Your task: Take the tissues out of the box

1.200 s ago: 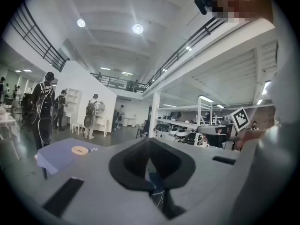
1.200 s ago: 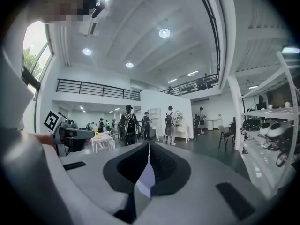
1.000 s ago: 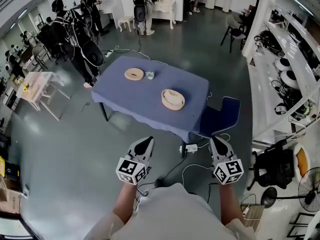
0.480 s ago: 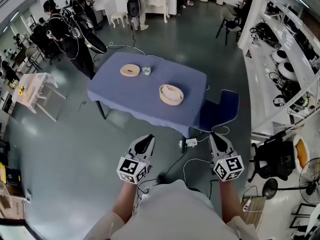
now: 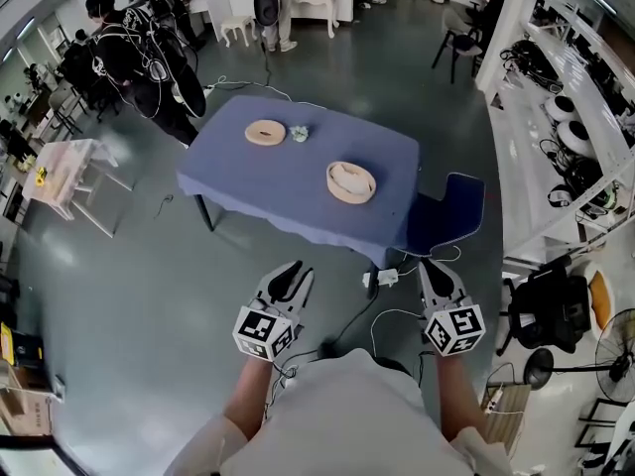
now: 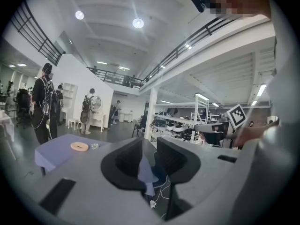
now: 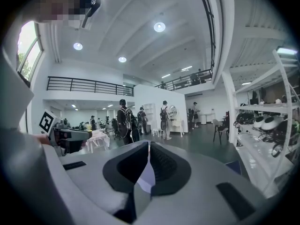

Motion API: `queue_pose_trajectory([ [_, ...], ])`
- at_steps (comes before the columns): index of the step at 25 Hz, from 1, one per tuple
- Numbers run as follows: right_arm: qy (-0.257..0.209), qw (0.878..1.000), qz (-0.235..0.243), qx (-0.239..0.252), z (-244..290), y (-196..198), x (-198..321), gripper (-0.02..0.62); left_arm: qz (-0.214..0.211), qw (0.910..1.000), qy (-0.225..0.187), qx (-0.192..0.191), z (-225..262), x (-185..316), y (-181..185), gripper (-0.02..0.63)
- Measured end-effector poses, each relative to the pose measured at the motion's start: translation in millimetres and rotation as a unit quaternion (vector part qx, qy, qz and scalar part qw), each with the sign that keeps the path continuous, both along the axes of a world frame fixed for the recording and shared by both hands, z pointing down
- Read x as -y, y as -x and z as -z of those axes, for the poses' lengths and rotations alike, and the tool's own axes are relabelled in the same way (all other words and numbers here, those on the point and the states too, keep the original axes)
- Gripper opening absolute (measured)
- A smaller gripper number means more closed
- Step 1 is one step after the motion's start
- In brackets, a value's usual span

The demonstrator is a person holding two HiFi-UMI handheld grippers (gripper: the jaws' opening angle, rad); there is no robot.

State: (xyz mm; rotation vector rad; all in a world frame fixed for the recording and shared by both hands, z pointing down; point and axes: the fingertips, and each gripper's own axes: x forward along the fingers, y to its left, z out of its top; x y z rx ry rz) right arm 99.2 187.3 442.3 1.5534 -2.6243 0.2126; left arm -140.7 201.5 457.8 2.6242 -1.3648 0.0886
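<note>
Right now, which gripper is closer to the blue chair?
Right. The right gripper is just short of the blue chair; the left gripper, jaws opening on nothing, is farther off to its left.

Blue chair, power strip, cluttered white shelving, people standing beyond.

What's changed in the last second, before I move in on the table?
The left gripper is opening its jaws from shut, with nothing between them. The right gripper stays shut and empty. Both still hang well short of the blue table.
</note>
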Motion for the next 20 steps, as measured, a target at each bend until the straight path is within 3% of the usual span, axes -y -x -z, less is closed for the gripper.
queue_pose_trajectory([
  [12, 0.014, 1.000, -0.011, -0.007, -15.0, 23.2, 0.5, 0.037, -0.004, 0.9999, 0.016, -0.002, -11.7, 2.5, 27.1, 0.103],
  [20, 0.029, 1.000, -0.003, -0.009, -28.7, 30.2, 35.9, 0.037, 0.006, 0.9993, 0.036, 0.002, -25.6, 32.6, 34.0, 0.098],
])
